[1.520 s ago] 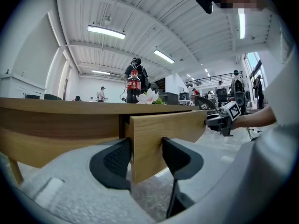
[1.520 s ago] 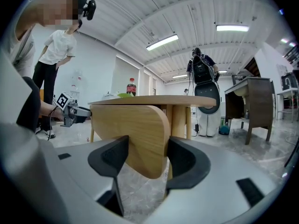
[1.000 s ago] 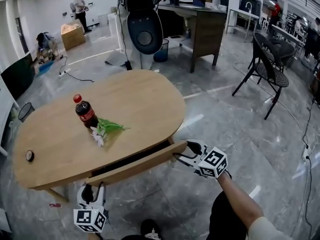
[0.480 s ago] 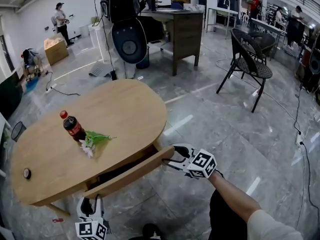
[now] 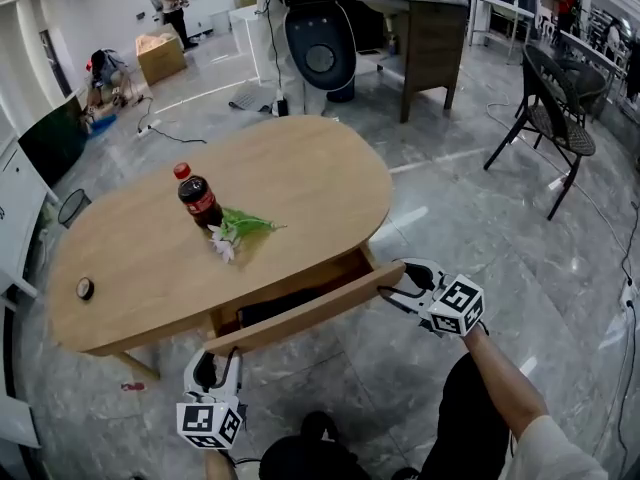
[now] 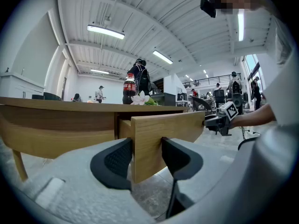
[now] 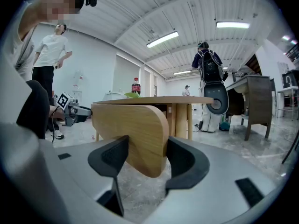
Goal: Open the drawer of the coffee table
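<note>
since a second ago the drawer has come further out: the light wooden drawer front [image 5: 300, 313] now stands clear of the near long edge of the oval light-wood coffee table [image 5: 300, 168], with a dark gap behind it and a drawer side showing at its right end. my head view has shifted too.

my left gripper [image 5: 217, 360] has its jaws pinching the left end of the drawer front, both dark pads against the board. my right gripper [image 5: 390, 286] pinches the rounded right end the same way, the board clamped between its pads.

on the table top a dark cola bottle with a red cap [image 5: 198, 200] stands upright, a little left of the middle. a white artificial flower with green leaves [image 5: 238, 234] lies just beside its base, on the side toward the drawer edge. a small dark round object [image 5: 85, 288] sits near the table's left end, well apart from both.

the floor is glossy grey stone tile [image 5: 450, 218]. past the far edge stand a dark wooden desk [image 5: 432, 30] and a black chair [image 5: 550, 118] at the right. a cardboard box [image 5: 160, 56] and a few people are at the far left of the white-walled room.
</note>
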The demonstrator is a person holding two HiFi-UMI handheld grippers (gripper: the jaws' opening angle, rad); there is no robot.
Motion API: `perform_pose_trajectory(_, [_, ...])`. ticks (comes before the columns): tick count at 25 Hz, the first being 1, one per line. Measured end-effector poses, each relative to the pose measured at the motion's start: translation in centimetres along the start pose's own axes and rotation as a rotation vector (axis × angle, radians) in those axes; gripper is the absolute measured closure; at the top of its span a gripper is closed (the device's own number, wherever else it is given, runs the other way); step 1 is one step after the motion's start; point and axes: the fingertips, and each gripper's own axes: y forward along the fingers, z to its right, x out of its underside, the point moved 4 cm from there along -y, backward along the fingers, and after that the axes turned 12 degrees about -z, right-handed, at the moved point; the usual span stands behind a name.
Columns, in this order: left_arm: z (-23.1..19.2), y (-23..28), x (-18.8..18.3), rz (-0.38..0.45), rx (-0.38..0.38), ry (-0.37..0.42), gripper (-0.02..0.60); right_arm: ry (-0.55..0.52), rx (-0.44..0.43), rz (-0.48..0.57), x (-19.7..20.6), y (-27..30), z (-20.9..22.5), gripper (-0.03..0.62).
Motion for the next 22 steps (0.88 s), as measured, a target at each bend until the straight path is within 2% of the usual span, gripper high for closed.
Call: perform_pose_trajectory(22, [1.9, -2.6, 1.1, -0.007, -0.004, -0.016, 0.379, 0.02, 0.001, 0.003, 0.9, -2.3, -2.1, 0.329])
